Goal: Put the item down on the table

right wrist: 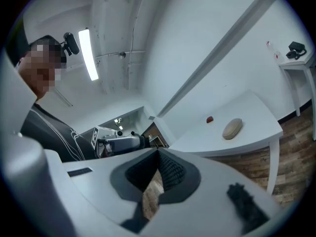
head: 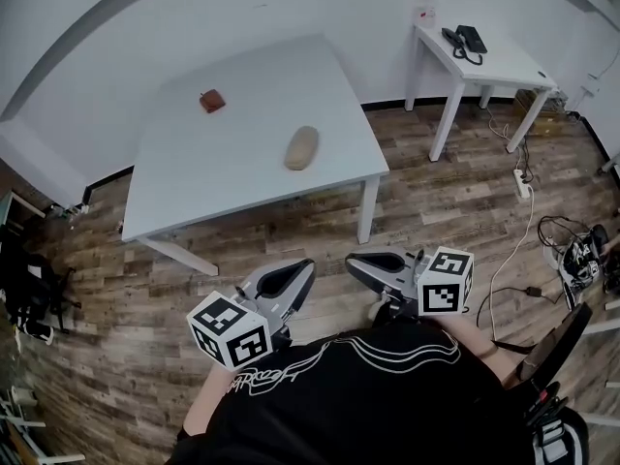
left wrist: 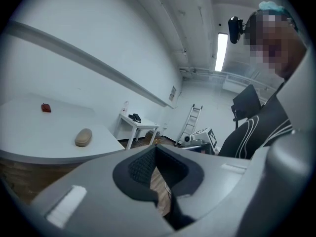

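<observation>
A tan oval item lies near the front of the white table, and a small red item sits farther back. Both also show in the left gripper view, tan item and red item, and in the right gripper view, tan item and red item. My left gripper and right gripper hang close to my body over the wooden floor, well short of the table. Each is shut, left gripper and right gripper, with nothing between the pads.
A small white side table at the back right carries a black phone and a bottle. Cables and a power strip lie on the floor at right. A black bag sits at left, and a ladder leans against the far wall.
</observation>
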Motion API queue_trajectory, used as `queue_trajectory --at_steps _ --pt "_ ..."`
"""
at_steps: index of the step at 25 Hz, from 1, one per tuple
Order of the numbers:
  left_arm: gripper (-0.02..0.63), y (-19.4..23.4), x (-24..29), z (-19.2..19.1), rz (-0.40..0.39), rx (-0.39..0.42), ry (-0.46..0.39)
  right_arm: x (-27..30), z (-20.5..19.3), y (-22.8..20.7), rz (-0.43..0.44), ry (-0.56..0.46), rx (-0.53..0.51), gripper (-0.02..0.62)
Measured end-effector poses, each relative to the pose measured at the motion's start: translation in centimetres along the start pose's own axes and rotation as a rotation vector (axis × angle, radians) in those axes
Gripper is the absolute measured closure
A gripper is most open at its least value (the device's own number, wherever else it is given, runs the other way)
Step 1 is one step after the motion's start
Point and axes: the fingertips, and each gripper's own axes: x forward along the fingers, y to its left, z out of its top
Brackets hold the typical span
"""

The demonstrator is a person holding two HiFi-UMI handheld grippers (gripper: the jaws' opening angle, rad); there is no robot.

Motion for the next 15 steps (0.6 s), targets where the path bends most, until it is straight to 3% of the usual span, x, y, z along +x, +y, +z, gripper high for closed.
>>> queue_trajectory --at_steps 15 --pt "0.603 -0.2 -1.5 -0.8 -0.008 0.008 -0.035 0.4 -1.5 1.4 -0.025 0.033 -0.018 0.588"
